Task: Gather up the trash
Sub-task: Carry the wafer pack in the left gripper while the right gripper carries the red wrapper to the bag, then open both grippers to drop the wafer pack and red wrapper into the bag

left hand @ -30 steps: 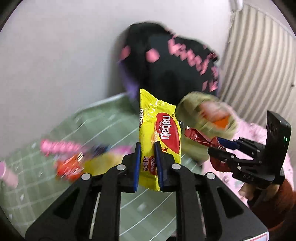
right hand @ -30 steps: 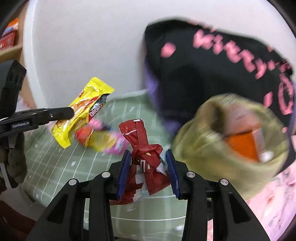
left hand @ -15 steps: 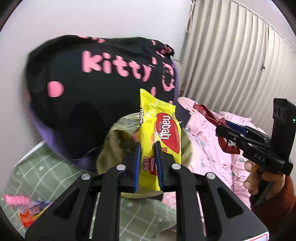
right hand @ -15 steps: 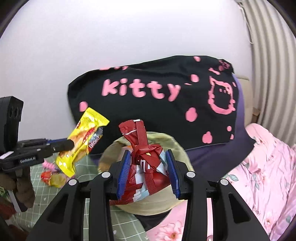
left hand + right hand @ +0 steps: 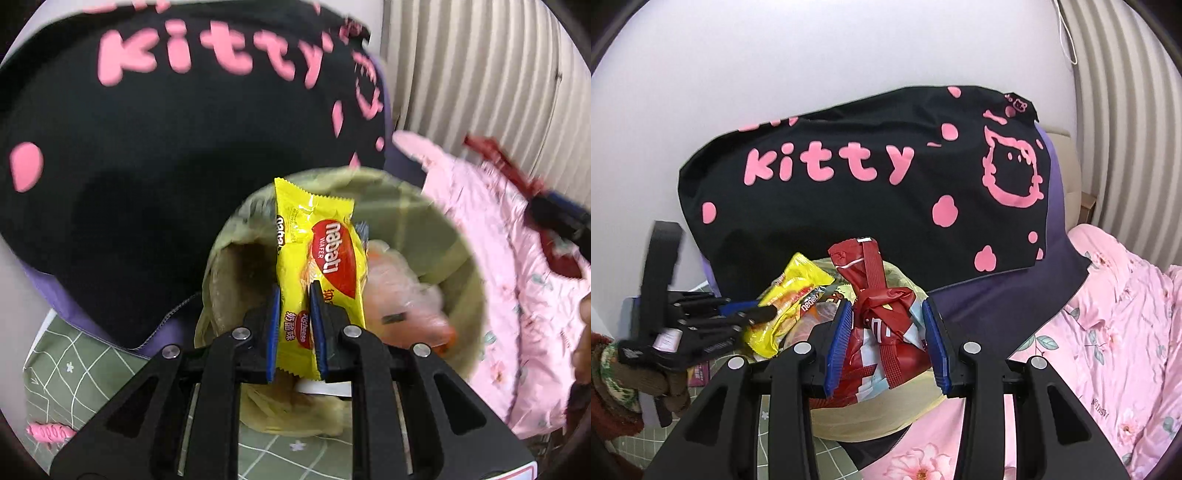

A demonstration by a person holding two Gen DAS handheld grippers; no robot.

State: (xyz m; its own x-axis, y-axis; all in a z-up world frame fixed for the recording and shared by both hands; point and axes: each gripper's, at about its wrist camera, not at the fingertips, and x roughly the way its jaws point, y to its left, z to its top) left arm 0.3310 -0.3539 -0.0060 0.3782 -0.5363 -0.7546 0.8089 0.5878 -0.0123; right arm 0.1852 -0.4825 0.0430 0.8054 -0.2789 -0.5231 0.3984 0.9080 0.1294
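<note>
Directly over the bin (image 5: 465, 266) mouth hung the left gripper (image 5: 293, 306), pinching an upright yellow wafer pack (image 5: 317, 266) | right gripper (image 5: 888, 339) clamped the red wrapper (image 5: 882, 317) above the near rim | left nearer.

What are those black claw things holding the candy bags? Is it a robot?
No robot: a person holds a grabber tool in each hand, and a camera on each tool takes one picture. The left gripper pinches a yellow wafer wrapper above the olive-lined trash bin, which already has trash inside. The right gripper squeezes a crumpled red wrapper over that bin too. Behind stands a black "kitty" cushion, beside it a pink floral blanket, below it a green checked cloth.
</note>
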